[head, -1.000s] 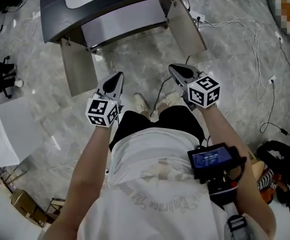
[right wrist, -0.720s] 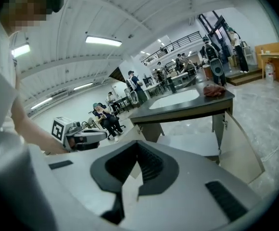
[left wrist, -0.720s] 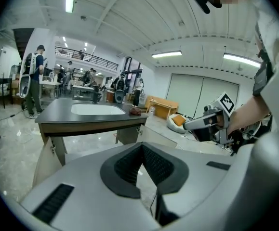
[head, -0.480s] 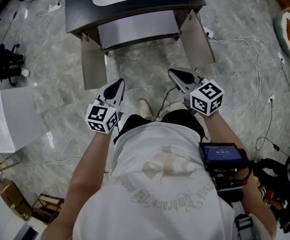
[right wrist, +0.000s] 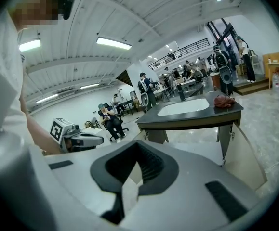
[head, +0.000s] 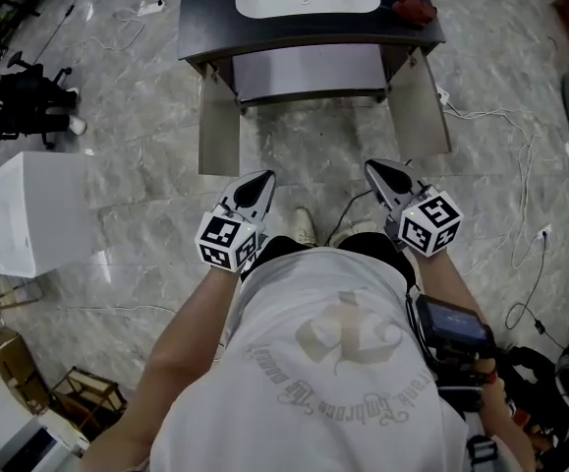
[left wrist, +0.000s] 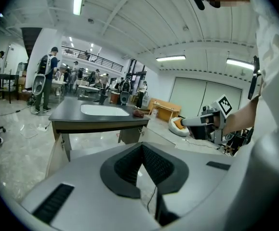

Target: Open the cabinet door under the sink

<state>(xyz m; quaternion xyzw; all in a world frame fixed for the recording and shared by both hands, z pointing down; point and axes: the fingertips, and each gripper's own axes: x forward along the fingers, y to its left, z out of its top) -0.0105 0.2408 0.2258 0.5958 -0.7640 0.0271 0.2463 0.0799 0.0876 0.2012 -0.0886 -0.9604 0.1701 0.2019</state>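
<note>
You held the left gripper (head: 260, 180) and right gripper (head: 375, 171), jaws clenched on nothing, well back from the cabinet (head: 309, 72) at 12 o'clock, probably because its doors (head: 219, 136) already stood open.

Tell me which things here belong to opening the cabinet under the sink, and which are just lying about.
For the job: sink cabinet; its left door and right door, both standing open; left gripper and right gripper, both shut and empty.

Lying about: red cloth on the countertop; white box and cables on the floor.
</note>
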